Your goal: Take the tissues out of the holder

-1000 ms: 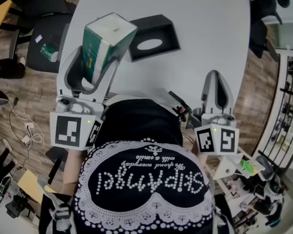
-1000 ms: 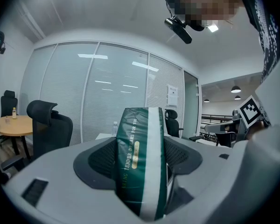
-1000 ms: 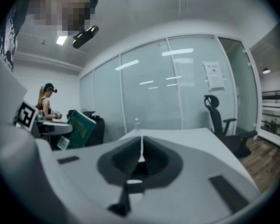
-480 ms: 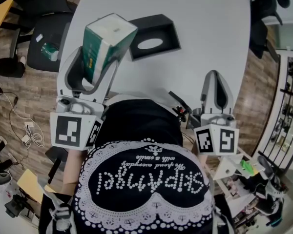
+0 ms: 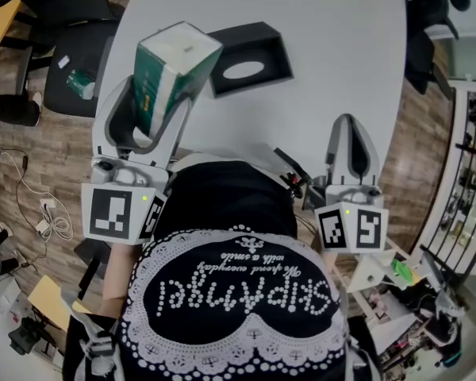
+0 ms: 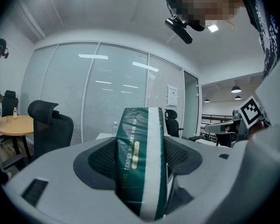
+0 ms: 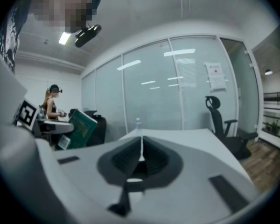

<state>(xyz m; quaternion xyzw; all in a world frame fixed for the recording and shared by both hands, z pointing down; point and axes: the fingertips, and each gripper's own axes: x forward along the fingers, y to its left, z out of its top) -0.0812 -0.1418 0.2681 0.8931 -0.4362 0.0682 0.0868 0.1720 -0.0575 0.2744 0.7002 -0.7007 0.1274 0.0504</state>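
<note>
Left tongs [image 5: 153, 100] clamp the tissue pack [image 5: 173, 70], clear of the holder [image 5: 258, 44] beyond them; hold that squeeze firm. Right tongs [image 5: 347, 124] sit together, empty.

we see white table [image 5: 325, 46] on wooden floor [image 5: 32, 157]. black office chair [image 5: 71, 46] at table's left edge. white cables [image 5: 54, 219] loose on floor. shelving [image 5: 466, 157] far right. in left gripper view we note round wooden table [image 6: 11, 123] beside dark chair [image 6: 49, 125], glass partition [image 6: 107, 92] behind. in right gripper view, water bottle [image 7: 138, 123] upright on far tabletop, paper notice [image 7: 216, 76] on glass.
</note>
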